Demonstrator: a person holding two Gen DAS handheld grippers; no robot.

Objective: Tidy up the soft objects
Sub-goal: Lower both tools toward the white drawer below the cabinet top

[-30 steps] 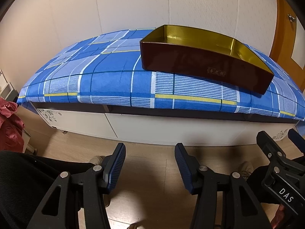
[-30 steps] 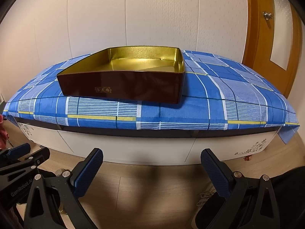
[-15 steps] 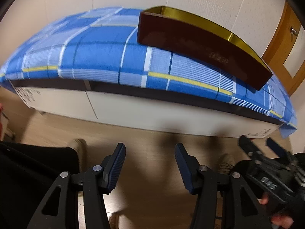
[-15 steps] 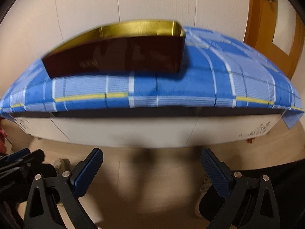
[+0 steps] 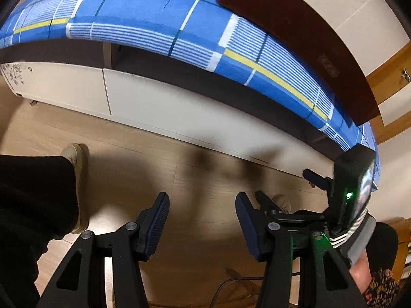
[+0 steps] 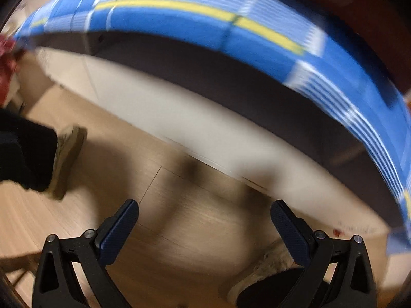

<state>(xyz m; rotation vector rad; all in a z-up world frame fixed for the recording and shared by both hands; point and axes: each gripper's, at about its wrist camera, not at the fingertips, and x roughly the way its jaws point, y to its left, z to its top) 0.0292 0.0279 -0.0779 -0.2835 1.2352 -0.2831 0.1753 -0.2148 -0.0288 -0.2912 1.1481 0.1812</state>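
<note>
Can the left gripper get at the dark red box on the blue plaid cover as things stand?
Probably not without lifting: the left gripper is open and empty, aimed at the wood floor, while the dark red box sits higher on the blue plaid cover. Nothing blocks the way.

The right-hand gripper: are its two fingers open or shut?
Open: the right gripper holds nothing, and bare wooden floor shows between its blue pads.

tools 2 (image 5: 202, 202) (image 6: 205, 213) | shoes 2 (image 5: 77, 184) (image 5: 282, 201) | box 1 (image 5: 308, 43) | cloth 1 (image 5: 143, 5)
</note>
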